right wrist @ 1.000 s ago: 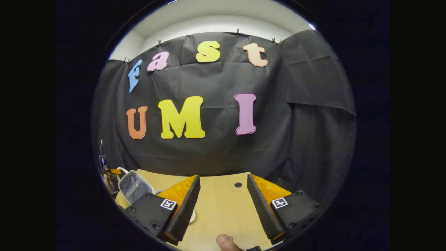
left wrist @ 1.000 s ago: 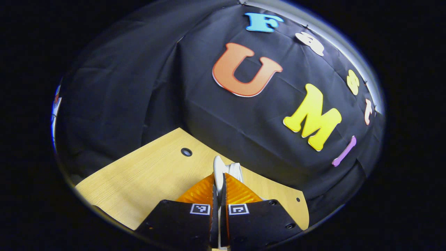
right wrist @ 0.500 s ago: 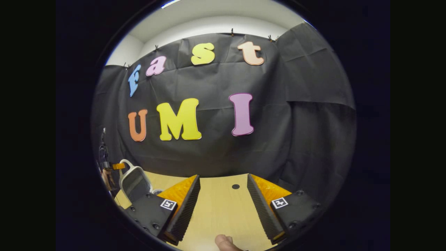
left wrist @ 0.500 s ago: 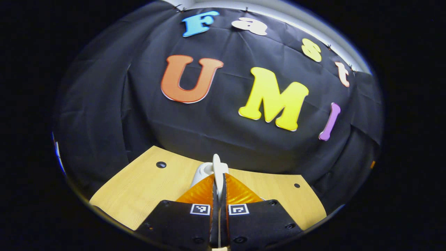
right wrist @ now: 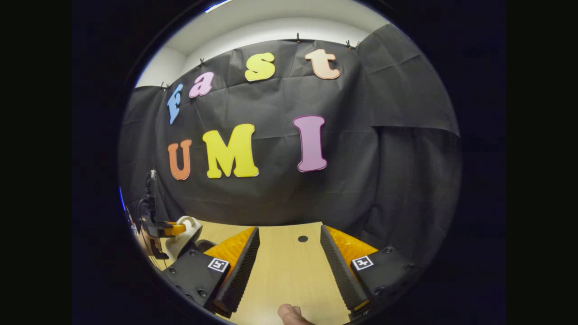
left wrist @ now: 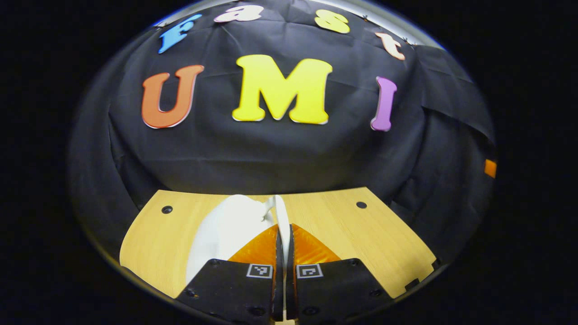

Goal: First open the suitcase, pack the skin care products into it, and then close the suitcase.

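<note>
White suitcase lid has swung down near the table's left edge, left tool clamped on its handle, right tool apart, so closing is nearly done.

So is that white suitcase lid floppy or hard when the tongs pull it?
Probably hard: the white lid keeps a smooth rounded shape while the left tongs pinch its thin edge. It looks glossy, so it might slip.

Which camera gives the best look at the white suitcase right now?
The left gripper view: the suitcase lies close, its handle pinched by the left gripper. The right gripper view shows it small at the left edge.
</note>
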Action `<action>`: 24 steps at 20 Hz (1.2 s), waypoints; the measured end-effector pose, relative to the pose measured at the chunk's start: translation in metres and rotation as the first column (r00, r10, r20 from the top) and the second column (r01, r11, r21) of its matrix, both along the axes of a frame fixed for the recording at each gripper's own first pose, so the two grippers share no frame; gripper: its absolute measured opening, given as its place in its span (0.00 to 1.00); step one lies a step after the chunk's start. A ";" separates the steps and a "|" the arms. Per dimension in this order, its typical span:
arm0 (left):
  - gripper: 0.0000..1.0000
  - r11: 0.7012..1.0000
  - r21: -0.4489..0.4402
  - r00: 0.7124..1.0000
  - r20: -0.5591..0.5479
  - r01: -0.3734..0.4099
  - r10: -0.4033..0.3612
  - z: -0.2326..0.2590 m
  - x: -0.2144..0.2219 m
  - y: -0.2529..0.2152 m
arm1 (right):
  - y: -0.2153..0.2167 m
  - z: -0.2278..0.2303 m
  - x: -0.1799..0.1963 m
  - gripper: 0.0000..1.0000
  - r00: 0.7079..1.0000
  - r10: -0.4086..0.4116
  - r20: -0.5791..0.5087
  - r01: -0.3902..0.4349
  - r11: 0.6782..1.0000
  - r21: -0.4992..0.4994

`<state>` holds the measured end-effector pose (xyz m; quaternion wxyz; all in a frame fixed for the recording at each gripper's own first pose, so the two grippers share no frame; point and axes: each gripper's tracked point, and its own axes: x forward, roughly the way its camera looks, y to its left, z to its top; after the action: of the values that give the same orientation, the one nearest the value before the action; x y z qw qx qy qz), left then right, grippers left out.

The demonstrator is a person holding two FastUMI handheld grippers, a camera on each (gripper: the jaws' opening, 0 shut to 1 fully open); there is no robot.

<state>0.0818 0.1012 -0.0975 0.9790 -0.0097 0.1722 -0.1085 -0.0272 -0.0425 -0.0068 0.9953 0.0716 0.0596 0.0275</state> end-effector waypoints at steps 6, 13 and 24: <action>0.05 0.994 0.085 0.989 -0.137 0.061 -0.049 -0.062 0.021 -0.056 | -0.024 -0.019 -0.004 0.80 0.999 -0.019 -0.037 0.018 1.000 -0.019; 0.06 0.970 0.218 0.957 -0.288 0.108 -0.042 -0.133 0.023 -0.086 | -0.037 -0.048 -0.008 0.80 0.994 -0.013 -0.108 0.011 1.000 -0.013; 0.55 0.961 0.268 0.929 -0.368 0.064 0.040 -0.141 0.007 -0.081 | -0.010 -0.046 0.010 0.80 0.993 -0.006 -0.119 0.003 1.000 -0.025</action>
<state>0.0888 0.0206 -0.2388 0.9201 0.1071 0.3668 -0.0857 -0.0167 -0.0526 -0.0528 0.9908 0.0609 0.1189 0.0201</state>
